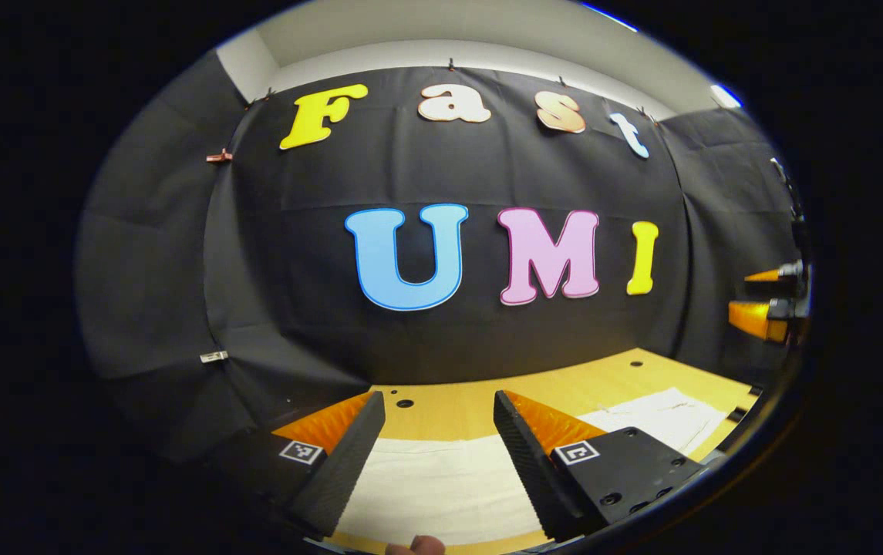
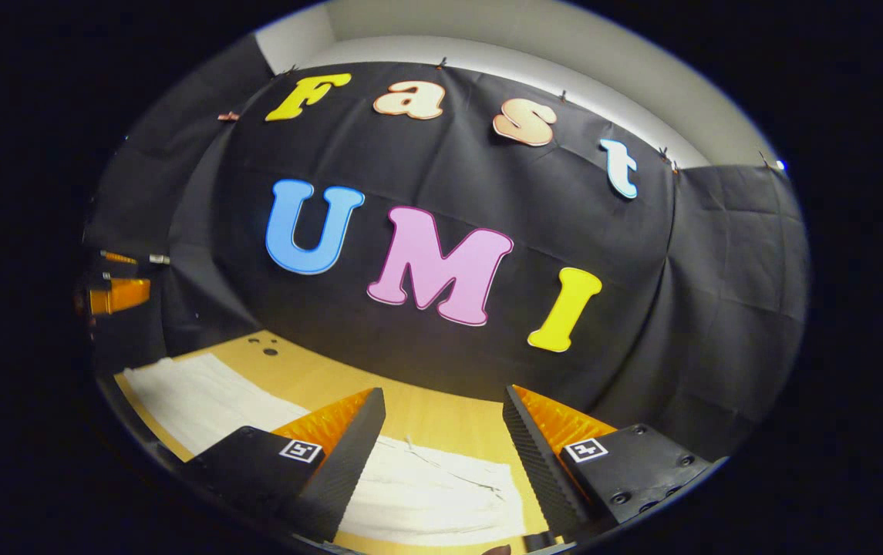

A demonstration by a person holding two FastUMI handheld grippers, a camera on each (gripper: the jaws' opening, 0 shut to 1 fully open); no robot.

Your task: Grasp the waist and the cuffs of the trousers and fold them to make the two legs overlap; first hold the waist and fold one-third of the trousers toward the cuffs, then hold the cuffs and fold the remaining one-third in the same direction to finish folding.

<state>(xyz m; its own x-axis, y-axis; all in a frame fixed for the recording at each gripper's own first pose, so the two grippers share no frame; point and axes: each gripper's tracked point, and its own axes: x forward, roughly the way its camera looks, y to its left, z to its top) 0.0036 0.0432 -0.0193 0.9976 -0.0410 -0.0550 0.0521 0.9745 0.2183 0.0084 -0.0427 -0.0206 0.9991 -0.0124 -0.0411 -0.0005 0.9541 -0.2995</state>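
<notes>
In the left gripper view, the left gripper [image 1: 439, 432] hangs above the surface [image 1: 456, 412] with its two fingers spread wide and nothing between them. Below and just ahead of the gap lie the white trousers [image 1: 441, 486], flat on the surface, their far edge running straight across between the two fingers. The cloth carries on past the right-hand finger and out to the right of the gripper, where more of it [image 1: 665, 420] lies spread toward the surface's edge. Bare wood with a few small dark holes shows beyond the cloth, ahead of the fingertips. A fingertip of the person's hand [image 1: 416, 546] shows at the bottom edge, under the gripper. Far off to the right, level with the booth wall, the right gripper shows at the rim.

In the right gripper view, the right gripper [image 2: 441, 432] is likewise held wide apart above the surface [image 2: 426, 420], gripping nothing. The trousers [image 2: 441, 493] lie beneath the gap, a wrinkled edge with a thin string or seam just ahead of the left-hand finger. The cloth stretches away to the left of the gripper. The surface beyond it is bare wood with small holes. At the far left rim the left gripper shows, well apart.
</notes>
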